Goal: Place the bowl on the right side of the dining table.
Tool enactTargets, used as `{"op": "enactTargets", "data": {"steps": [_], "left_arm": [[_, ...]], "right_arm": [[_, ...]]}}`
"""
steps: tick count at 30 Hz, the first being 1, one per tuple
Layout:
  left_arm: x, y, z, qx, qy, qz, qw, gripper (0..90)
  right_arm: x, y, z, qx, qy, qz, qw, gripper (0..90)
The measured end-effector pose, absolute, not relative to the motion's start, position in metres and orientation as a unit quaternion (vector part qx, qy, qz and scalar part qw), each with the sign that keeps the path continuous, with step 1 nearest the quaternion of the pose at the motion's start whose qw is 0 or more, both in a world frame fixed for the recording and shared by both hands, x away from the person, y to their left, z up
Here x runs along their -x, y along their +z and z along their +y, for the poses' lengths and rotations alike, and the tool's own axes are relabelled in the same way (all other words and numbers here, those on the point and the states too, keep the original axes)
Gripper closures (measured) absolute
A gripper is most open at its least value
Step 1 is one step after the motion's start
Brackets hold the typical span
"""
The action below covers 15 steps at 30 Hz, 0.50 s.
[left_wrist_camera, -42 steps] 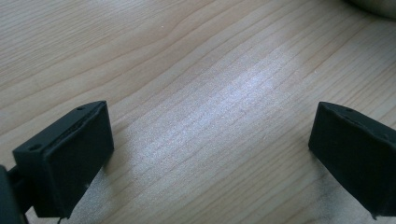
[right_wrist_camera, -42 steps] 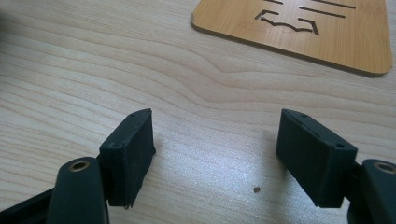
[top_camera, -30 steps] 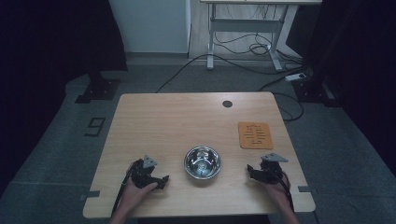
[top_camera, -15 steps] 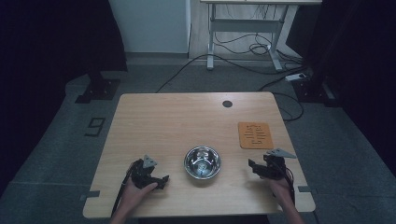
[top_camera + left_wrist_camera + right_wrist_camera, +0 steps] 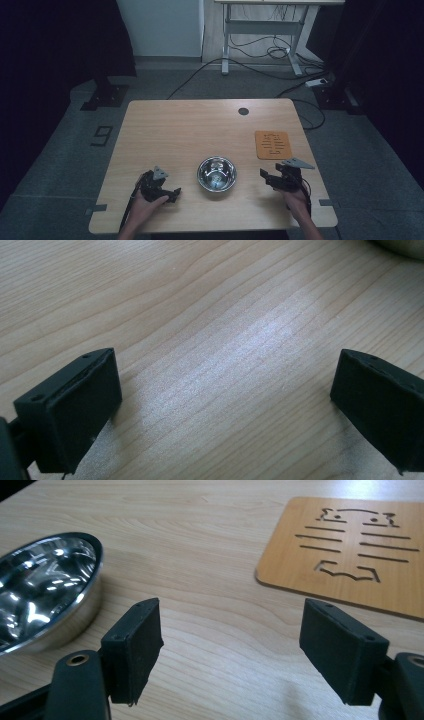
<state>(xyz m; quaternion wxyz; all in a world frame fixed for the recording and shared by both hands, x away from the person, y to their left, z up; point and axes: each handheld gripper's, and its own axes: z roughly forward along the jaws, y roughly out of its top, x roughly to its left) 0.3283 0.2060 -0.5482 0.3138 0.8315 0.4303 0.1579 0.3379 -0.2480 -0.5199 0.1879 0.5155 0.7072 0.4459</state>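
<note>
High view, steel bowl (image 5: 216, 174) between left gripper (image 5: 172, 192) and right gripper (image 5: 264, 176), both jaws wide apart, holding nothing.

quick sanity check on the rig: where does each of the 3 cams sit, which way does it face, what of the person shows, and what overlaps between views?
High view: fixed above the person's side, facing forward and down on the light wooden table; forearms, left gripper and right gripper enter from the bottom.
Left gripper view: rides the left gripper, facing bare tabletop between open black jaws.
Right gripper view: rides the right gripper, facing across the table, jaws open.
Shared: the shiny round steel bowl and the orange slotted wooden mat appear in the high and right gripper views.
</note>
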Motion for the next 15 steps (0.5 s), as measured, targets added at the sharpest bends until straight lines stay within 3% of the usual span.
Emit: {"op": "enactTargets", "data": {"steps": [15], "left_arm": [[-0.328,-0.548,0.206,-0.832,0.158,0.430,0.314,0.0]], "right_arm": [[-0.340,-0.514,-0.232,-0.503,0.456,0.712,0.179,25.4]]}}
